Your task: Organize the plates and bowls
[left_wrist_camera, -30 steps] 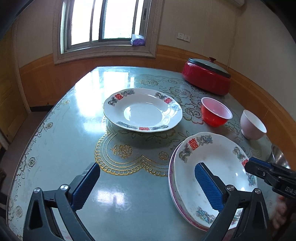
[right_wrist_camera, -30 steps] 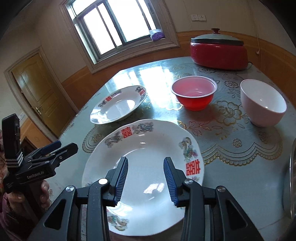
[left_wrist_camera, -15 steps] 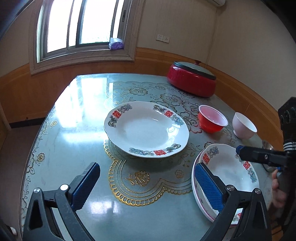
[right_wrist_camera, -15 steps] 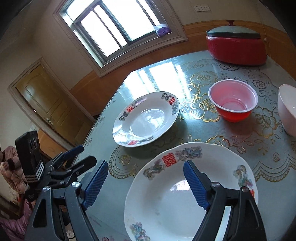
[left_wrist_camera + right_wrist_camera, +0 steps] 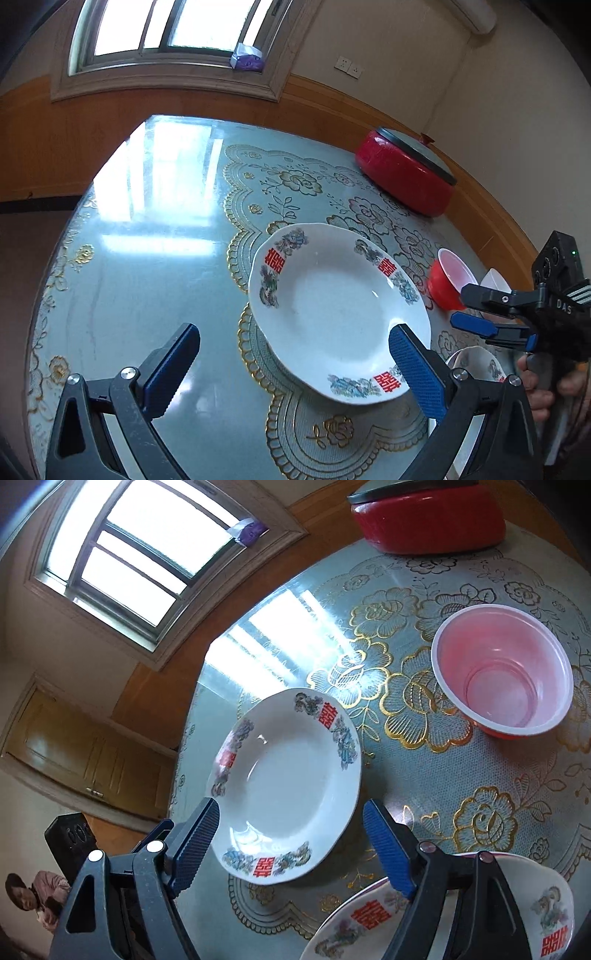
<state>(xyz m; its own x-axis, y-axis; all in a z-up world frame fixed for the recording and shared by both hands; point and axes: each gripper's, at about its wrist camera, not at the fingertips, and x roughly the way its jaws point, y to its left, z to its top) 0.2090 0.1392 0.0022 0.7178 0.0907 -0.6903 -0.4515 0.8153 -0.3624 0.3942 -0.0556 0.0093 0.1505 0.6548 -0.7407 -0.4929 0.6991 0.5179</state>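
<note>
I've let go of the stack: a second ago my right gripper was half closed over its top plate; now the fingers stand spread with nothing between them, closing slightly, and the stack has dropped to the lower right of the right view. That placement looks done to me. Both views have swung onto the lone plate, which was far off at centre frame and now fills the middle of each view, lying flat on the table. My left gripper is released too, its fingers wide, the right one overlapping the plate's near rim in the picture; I can't tell if it touches. I judge this plate goes next onto the stack. The red bowl sits untouched, upper right.
</note>
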